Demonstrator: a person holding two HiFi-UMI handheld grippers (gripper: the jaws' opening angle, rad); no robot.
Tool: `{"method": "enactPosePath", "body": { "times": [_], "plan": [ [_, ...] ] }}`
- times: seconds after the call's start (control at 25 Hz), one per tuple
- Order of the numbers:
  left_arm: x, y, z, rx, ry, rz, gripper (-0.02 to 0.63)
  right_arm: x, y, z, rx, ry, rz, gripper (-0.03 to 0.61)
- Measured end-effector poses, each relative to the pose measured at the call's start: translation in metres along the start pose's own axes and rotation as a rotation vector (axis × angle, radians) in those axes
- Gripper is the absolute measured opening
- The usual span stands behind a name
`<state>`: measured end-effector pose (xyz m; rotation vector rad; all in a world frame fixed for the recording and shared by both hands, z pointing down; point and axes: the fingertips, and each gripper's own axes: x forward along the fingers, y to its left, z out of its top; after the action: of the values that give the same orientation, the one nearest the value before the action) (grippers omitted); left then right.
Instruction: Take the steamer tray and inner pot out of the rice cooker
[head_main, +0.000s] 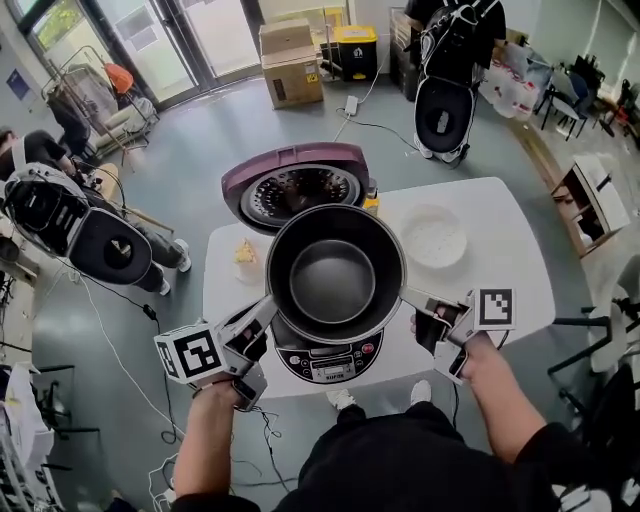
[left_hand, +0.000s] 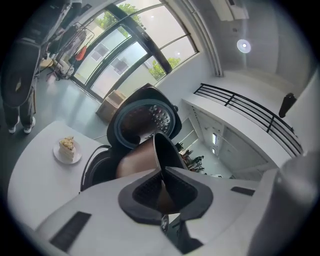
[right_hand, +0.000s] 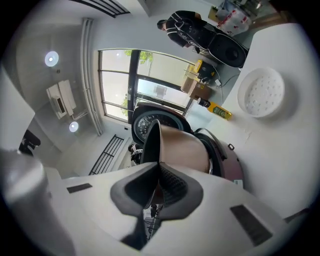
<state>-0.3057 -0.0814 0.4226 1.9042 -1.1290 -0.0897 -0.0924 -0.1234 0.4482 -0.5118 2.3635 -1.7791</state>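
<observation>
A white table stands on a grey floor in front of glass doors. The inner pot is held above the open rice cooker, between both grippers. The left gripper is clamped on the pot's left rim. The right gripper is clamped on its right rim. The steamer tray lies on the table, to the right of the pot and farther away than the right gripper.

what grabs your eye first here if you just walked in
The dark pot at centre, held over the cooker by its rim, with the left tool and right tool each shut on one side. Behind it the purple lid stands open. On the white table a round white tray lies to the right and a cake slice to the left.
</observation>
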Motion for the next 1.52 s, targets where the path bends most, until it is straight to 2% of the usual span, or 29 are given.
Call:
{"method": "enactPosePath", "body": {
  "times": [0.16,0.28,0.32,0.52,0.72,0.8,0.88,1.0,1.2,1.52],
  "plan": [
    [0.017,-0.038,-0.008,-0.008,-0.027,-0.04,0.025,-0.039,0.006,0.018,-0.036,-0.041,0.012,0.009],
    [0.045,-0.07,-0.016,0.032,-0.028,-0.092,0.026,-0.074,0.003,0.038,-0.052,-0.072,0.004,0.009],
    [0.055,-0.079,-0.02,0.04,-0.025,-0.107,0.026,-0.087,0.001,0.044,-0.056,-0.081,-0.005,0.009],
    [0.103,-0.108,-0.05,-0.032,-0.004,-0.126,0.029,-0.146,-0.017,0.068,-0.052,-0.129,-0.059,0.012],
    [0.151,-0.136,-0.082,-0.033,0.034,-0.156,0.029,-0.2,-0.041,0.083,-0.066,-0.172,-0.107,0.014],
    [0.171,-0.143,-0.095,-0.009,0.052,-0.168,0.028,-0.219,-0.058,0.084,-0.061,-0.189,-0.139,0.012],
    [0.19,-0.143,-0.11,-0.002,0.074,-0.162,0.028,-0.236,-0.076,0.086,-0.071,-0.2,-0.179,0.012],
    [0.213,-0.138,-0.138,-0.037,0.104,-0.147,0.028,-0.256,-0.099,0.089,-0.097,-0.199,-0.226,0.015],
    [0.242,-0.131,-0.183,-0.059,0.147,-0.122,0.028,-0.285,-0.145,0.081,-0.04,-0.165,-0.341,0.014],
    [0.267,-0.092,-0.237,-0.087,0.178,-0.034,0.031,-0.288,-0.205,0.068,0.01,-0.095,-0.405,0.012]
  ]
}}
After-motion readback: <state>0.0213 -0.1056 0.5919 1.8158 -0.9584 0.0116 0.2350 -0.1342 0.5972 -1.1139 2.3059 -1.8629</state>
